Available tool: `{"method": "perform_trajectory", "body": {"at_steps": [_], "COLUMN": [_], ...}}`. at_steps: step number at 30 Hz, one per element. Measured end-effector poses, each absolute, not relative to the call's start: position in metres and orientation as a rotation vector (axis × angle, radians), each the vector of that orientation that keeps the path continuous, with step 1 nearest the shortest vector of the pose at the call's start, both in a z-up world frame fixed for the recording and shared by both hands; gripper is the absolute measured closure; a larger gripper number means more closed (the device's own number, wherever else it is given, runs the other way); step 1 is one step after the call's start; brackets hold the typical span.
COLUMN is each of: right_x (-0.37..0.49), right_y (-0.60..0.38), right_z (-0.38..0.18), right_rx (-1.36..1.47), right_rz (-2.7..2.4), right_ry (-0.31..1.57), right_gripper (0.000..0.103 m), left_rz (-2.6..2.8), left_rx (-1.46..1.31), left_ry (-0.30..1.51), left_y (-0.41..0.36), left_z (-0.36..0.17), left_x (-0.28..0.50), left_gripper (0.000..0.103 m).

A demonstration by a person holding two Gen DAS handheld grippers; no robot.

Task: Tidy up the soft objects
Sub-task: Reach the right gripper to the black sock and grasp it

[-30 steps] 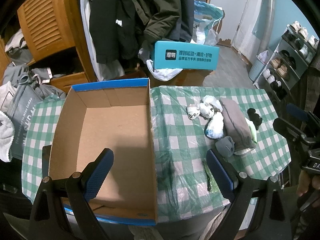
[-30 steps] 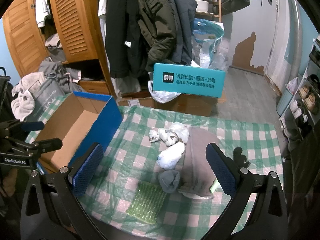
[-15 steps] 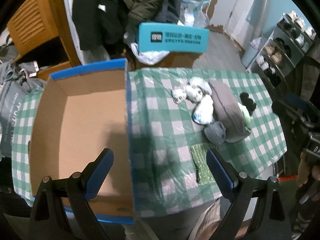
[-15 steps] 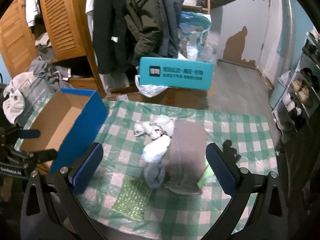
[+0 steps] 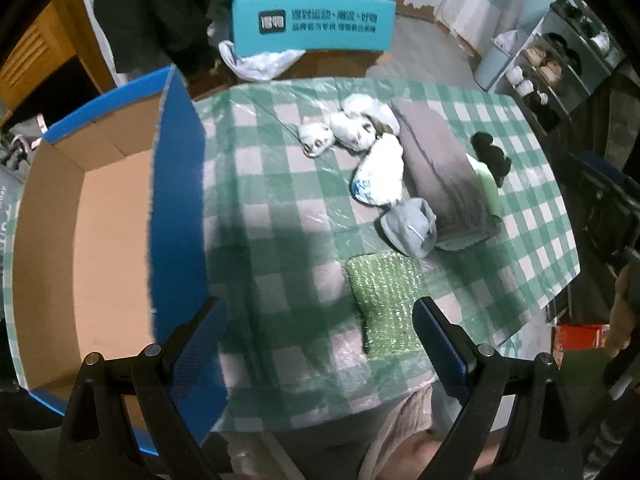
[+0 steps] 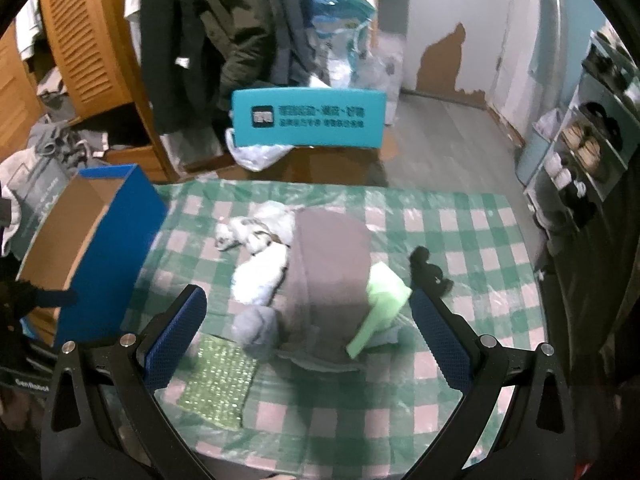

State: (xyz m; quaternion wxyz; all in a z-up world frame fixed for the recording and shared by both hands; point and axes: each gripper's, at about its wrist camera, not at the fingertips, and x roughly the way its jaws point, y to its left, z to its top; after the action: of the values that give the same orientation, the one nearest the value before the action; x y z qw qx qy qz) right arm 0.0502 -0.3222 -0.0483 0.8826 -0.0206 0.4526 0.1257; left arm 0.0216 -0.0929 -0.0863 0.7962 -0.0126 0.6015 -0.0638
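Note:
An open cardboard box (image 5: 100, 216) with blue outer walls stands at the table's left; it also shows in the right wrist view (image 6: 100, 216). Soft things lie in a heap on the checked cloth: a folded brown-grey cloth (image 5: 444, 168) (image 6: 328, 280), a grey sock ball (image 5: 410, 226) (image 6: 256, 328), a white bundle (image 5: 380, 172) (image 6: 262, 276), small white plush toys (image 5: 340, 132) (image 6: 244, 234), a light green item (image 6: 380, 304), a black item (image 5: 490, 154) (image 6: 428, 270) and a green bubble-wrap pad (image 5: 384, 300) (image 6: 220, 380). My left gripper (image 5: 320, 344) is open above the table's near edge. My right gripper (image 6: 308, 340) is open over the heap.
A teal box (image 5: 316, 22) stands behind the table, with hanging coats (image 6: 240, 32) and a wooden wardrobe (image 6: 80, 40) beyond. A shoe rack (image 6: 592, 140) is at the right. The table (image 5: 280, 208) has a green checked cloth under plastic film.
My left gripper has swung right, from over the box to over the cloth near the bubble-wrap pad. My right gripper has moved forward, closer to the heap. Both stay open.

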Motion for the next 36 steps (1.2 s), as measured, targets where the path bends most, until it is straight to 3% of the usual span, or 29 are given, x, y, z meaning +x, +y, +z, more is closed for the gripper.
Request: {"method": "perform_trajectory", "body": {"at_steps": [24, 36], "right_x": [0.133, 0.177], "right_y": [-0.426, -0.432], "right_z": [-0.142, -0.177], "right_rx": [0.077, 0.071], "right_rz": [0.037, 0.018], "right_ry": [1.189, 1.228], "right_gripper": [0.002, 0.002], "left_rz": [-0.099, -0.124], "left_rx": [-0.018, 0.0], "left_ry": [1.362, 1.425], "left_y": [-0.136, -0.145], "left_z": [-0.139, -0.166], "left_x": [0.073, 0.091], "left_gripper": [0.008, 0.008]}}
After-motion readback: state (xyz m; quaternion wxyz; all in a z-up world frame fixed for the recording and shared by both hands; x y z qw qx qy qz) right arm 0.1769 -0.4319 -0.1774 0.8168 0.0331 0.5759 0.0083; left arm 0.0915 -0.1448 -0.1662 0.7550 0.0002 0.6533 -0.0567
